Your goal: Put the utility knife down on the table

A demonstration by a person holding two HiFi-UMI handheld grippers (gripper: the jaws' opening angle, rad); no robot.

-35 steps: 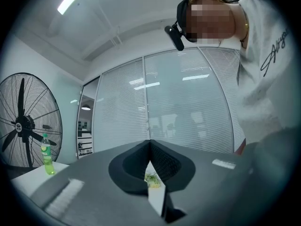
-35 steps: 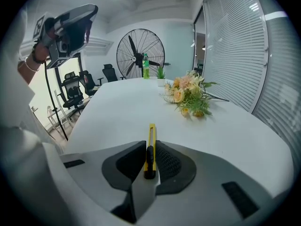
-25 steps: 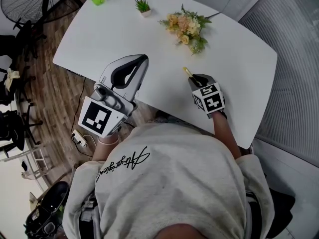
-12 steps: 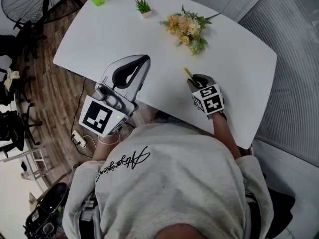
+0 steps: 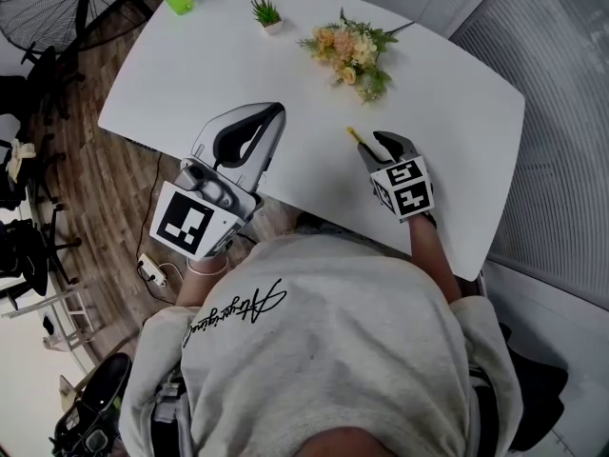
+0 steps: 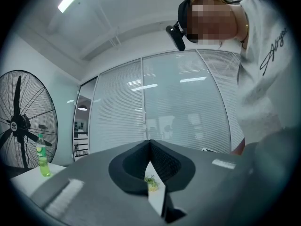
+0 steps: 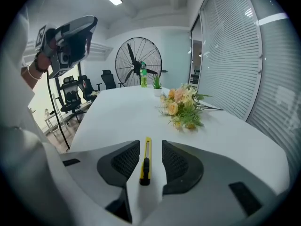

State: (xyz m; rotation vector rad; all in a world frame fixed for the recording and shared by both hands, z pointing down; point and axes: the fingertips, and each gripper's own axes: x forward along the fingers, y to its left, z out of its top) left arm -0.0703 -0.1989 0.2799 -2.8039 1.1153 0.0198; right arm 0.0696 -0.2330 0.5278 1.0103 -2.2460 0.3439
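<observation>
**Knife flat on the table, right jaws spread around it**

The right gripper view gives us what the head view nearly hides. The utility knife [image 7: 146, 163] lies flat on the white table [image 7: 113, 112], lengthwise between the jaws of the right gripper [image 7: 150, 147]. Neither pad touches it. Those jaws have just been opening and stand wide, with a strip of bare table on each side of the knife. From the head view we catch only the knife's yellow tip poking out past the gripper's nose, close to the table's near edge.

The left gripper [image 6: 149, 142] is held up in the air at the table's left side. Its own view shows the jaw tips met, with nothing between them.

The knife is a slim yellow bar with a black slider. The pads on both grippers are dark and finely cross-hatched, set in smooth grey shells. The table top is plain and matte, with rounded corners. Beyond the knife lies a bunch of flowers [image 7: 183, 107], peach and cream among green leaves. At the far end stand a green bottle [image 7: 143, 75] and a small potted plant [image 7: 156, 83], with a black, round-caged fan [image 7: 138, 60] behind them.
</observation>
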